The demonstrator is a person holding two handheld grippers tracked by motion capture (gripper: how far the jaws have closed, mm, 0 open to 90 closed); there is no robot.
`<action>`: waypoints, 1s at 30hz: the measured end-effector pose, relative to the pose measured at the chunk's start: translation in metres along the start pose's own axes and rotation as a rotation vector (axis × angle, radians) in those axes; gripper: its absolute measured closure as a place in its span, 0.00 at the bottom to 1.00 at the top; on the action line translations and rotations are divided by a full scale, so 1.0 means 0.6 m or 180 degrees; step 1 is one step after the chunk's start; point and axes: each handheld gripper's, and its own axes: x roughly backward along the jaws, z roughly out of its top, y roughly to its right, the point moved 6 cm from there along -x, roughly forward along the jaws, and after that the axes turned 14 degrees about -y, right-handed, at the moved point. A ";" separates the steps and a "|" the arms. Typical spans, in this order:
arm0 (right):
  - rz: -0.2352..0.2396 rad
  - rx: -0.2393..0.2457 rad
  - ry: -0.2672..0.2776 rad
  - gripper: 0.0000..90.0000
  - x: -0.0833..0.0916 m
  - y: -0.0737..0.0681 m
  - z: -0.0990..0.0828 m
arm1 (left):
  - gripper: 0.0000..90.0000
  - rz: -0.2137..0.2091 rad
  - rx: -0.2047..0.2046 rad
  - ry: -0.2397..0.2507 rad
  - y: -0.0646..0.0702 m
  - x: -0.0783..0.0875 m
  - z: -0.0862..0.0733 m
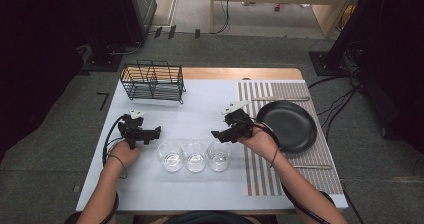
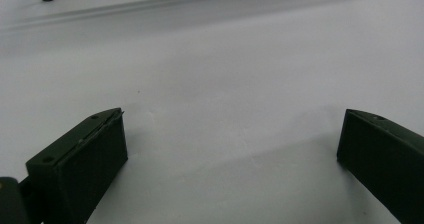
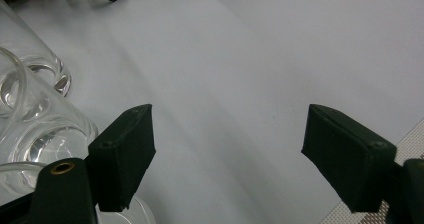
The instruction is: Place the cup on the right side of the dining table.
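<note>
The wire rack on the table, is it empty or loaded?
Empty: the wire rack shows bare slots, with table visible through them.

Surface point(image 1: 200, 109) pale blue-white, wood-brown strip along far edge. Rack point(image 1: 152, 80) black wire. Plate point(image 1: 286, 125) matte black. Placemat point(image 1: 260, 171) grey and white stripes. Three glasses point(image 1: 195, 156) clear, colourless. Both grippers black: left gripper point(image 1: 157, 132), right gripper point(image 1: 216, 135), each topped by pale grey plate. Floor point(image 1: 240, 49) dark grey carpet.
</note>
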 end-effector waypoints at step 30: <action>0.0184 0.0105 0.0122 0.19 0.023 -0.017 0.004 | 0.00 0.0000 -0.0002 -0.0004 0.000 0.000 0.000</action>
